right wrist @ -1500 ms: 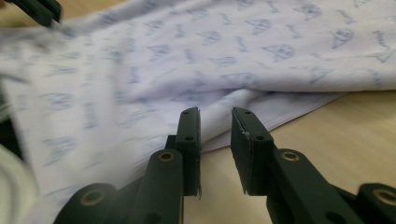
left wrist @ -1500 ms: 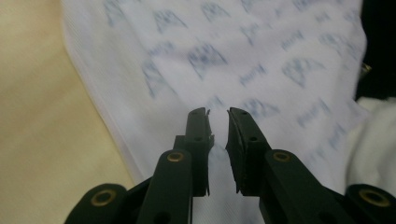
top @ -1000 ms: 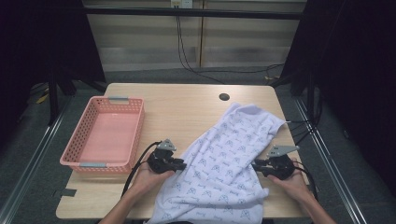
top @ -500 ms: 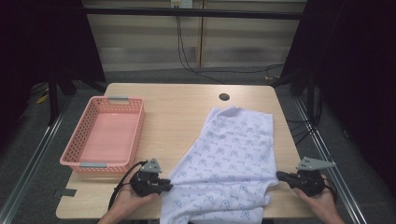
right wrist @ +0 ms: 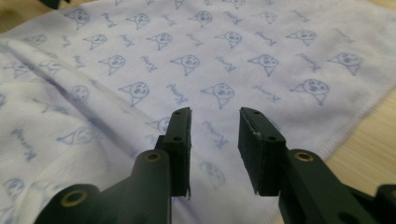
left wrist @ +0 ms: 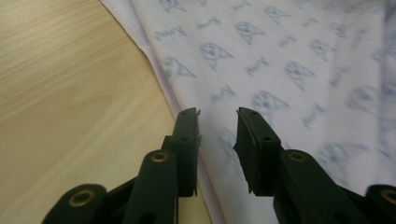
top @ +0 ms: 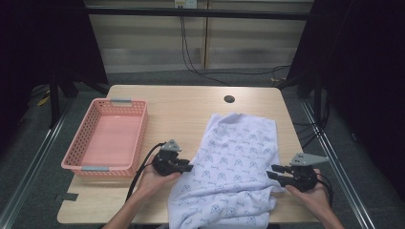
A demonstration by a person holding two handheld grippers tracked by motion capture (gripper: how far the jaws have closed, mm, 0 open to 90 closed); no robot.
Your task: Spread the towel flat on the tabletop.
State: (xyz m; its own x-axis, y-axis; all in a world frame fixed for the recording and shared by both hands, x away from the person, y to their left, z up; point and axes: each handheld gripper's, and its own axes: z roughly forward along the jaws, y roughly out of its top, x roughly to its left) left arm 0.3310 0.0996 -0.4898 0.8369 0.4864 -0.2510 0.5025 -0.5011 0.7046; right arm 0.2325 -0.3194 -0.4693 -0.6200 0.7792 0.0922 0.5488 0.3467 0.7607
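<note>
Both hands lie low at the cloth's (top: 236, 162) sides, left gripper (top: 187, 167) and right gripper (top: 273, 171) just spread, pinching nothing.

Cloth (top: 234, 167) near edge cut off by frame bottom.

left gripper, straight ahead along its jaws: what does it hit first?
Most likely the printed cloth. The left gripper has its jaws open, just opened, nothing between them, aimed over the cloth's hemmed edge beside bare table. Height above the cloth is unclear.
</note>
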